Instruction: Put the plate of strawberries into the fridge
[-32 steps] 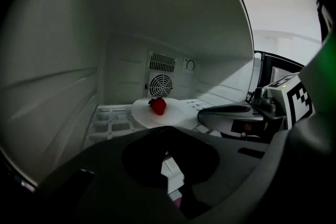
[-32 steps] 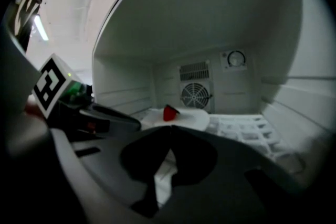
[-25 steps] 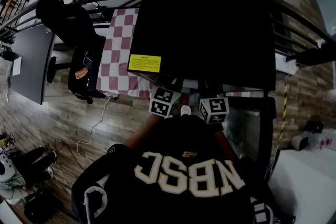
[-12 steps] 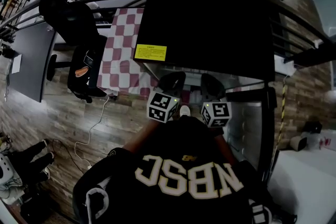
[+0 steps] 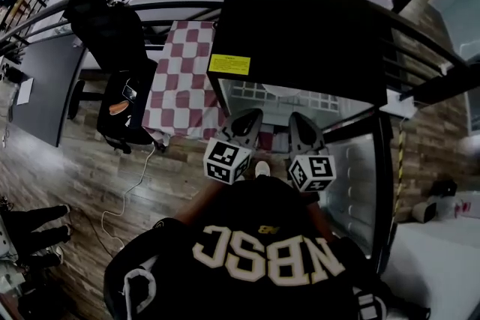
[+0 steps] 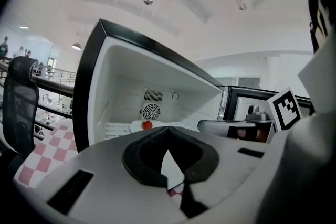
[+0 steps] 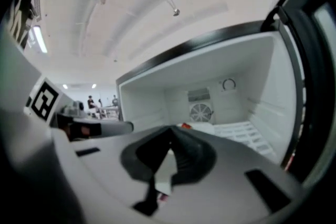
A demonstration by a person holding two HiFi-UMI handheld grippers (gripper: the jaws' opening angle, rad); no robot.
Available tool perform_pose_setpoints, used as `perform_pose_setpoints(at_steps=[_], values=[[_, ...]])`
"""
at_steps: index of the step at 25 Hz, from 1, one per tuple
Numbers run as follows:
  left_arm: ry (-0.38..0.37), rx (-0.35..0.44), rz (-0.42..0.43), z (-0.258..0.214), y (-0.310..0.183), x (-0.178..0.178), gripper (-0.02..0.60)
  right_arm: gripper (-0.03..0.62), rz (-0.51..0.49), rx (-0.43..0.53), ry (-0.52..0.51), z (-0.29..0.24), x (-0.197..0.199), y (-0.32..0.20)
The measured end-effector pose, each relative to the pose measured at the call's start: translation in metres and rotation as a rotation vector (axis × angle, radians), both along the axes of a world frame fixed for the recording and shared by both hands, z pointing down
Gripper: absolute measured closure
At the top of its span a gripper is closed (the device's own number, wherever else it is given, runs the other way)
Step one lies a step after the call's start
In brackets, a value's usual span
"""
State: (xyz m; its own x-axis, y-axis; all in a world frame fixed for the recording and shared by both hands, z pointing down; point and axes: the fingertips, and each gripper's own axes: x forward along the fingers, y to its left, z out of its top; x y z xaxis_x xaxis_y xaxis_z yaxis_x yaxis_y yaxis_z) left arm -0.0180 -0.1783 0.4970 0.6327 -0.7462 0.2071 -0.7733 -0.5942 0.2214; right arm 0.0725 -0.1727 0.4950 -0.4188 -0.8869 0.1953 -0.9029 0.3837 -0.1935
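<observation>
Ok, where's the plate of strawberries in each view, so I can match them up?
Head view: plate shows as a pale oval inside the open fridge, above centre; berries too small to tell.
Left gripper view: plate left of centre, just above the jaws, one red strawberry showing.
Right gripper view: plate right of centre, above the jaws.
Shared landmark: the white wire shelf under it.

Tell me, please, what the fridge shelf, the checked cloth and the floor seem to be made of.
Fridge shelf: probably white coated wire, as it shows as thin parallel bars with gaps between them.
Checked cloth: likely woven fabric, matte, with a soft wavy lower edge.
Floor: wood or wood-look planks, brown, with grain and seams; I cannot tell which.
</observation>
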Motion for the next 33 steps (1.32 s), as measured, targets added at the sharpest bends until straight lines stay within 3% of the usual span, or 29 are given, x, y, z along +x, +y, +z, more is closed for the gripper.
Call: perform_pose_setpoints(at_steps=[4,10,14,18,25,33], values=[[0.024,0.044,0.010,-0.024,0.001,-0.004,0.566,0.574,0.037,0.048,-0.029,-0.037,0.005,0.001],[0.095,0.025,0.094,-0.066,0.010,0.009,0.566,0.574,0.028,0.101,-0.042,-0.079,0.005,-0.002],[0.029,0.068,0.102,-0.088,0.015,0.012,0.566,0.574,0.008,0.102,-0.045,-0.089,-0.005,0.005],[0.016,0.048,0.071,-0.090,0.016,0.003,0.566,0.574,-0.019,0.077,-0.075,-0.090,-0.014,0.011],[0.120,0.031,0.083,-0.094,0.025,0.006,0.566,0.574,-0.029,0.057,-0.056,-0.083,-0.022,0.018],[0.071,-0.003,0.064,-0.074,0.028,0.002,0.566,0.574,-0.031,0.026,-0.060,-0.068,-0.024,0.023]])
